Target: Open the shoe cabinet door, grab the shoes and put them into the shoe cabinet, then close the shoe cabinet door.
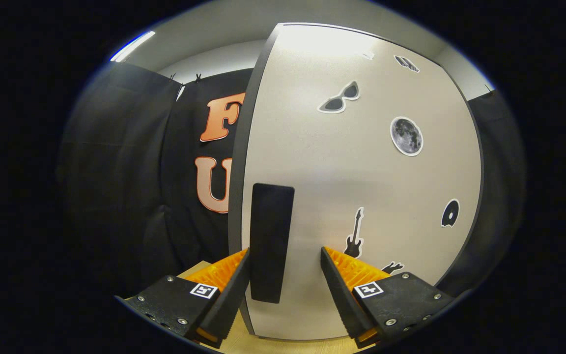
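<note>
The shoe cabinet door (352,177) stands close in front of me, a pale grey panel with a dark edge and several stickers. Its black upright handle (270,241) sits near the door's left edge. My gripper (285,260) is open, with the handle's lower part between the fingers, close against the left finger (231,287). The right finger (342,290) stands apart from the handle with a gap. Neither finger visibly presses on the handle.
Black cloth wall (130,187) hangs to the left of the door and beyond it. A light wooden surface (243,339) shows beneath the fingers. More dark cloth lies to the right of the door.
</note>
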The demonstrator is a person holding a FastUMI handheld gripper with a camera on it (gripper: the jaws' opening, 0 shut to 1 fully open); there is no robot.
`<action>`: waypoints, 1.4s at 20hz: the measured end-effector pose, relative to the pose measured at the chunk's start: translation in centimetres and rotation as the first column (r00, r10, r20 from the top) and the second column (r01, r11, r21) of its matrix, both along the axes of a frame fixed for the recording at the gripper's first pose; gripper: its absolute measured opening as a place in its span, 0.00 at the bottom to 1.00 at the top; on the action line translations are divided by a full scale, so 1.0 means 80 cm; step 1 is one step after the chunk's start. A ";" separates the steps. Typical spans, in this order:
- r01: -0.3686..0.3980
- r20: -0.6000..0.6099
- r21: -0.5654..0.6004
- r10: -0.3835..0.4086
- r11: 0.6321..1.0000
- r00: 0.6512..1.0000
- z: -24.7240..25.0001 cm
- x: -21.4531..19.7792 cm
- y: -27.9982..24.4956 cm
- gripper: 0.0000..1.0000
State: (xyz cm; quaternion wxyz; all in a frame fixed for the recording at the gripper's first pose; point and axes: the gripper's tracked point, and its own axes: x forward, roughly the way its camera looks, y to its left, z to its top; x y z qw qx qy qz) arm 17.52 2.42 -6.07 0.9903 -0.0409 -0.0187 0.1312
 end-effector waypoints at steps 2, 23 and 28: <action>0.008 -0.003 -0.004 -0.008 1.000 1.000 0.000 0.001 -0.001 0.86; 0.148 0.005 0.081 -0.149 0.986 0.989 0.034 -0.186 -0.127 0.93; 0.187 -0.001 0.115 -0.188 0.976 0.982 0.016 -0.240 -0.160 0.94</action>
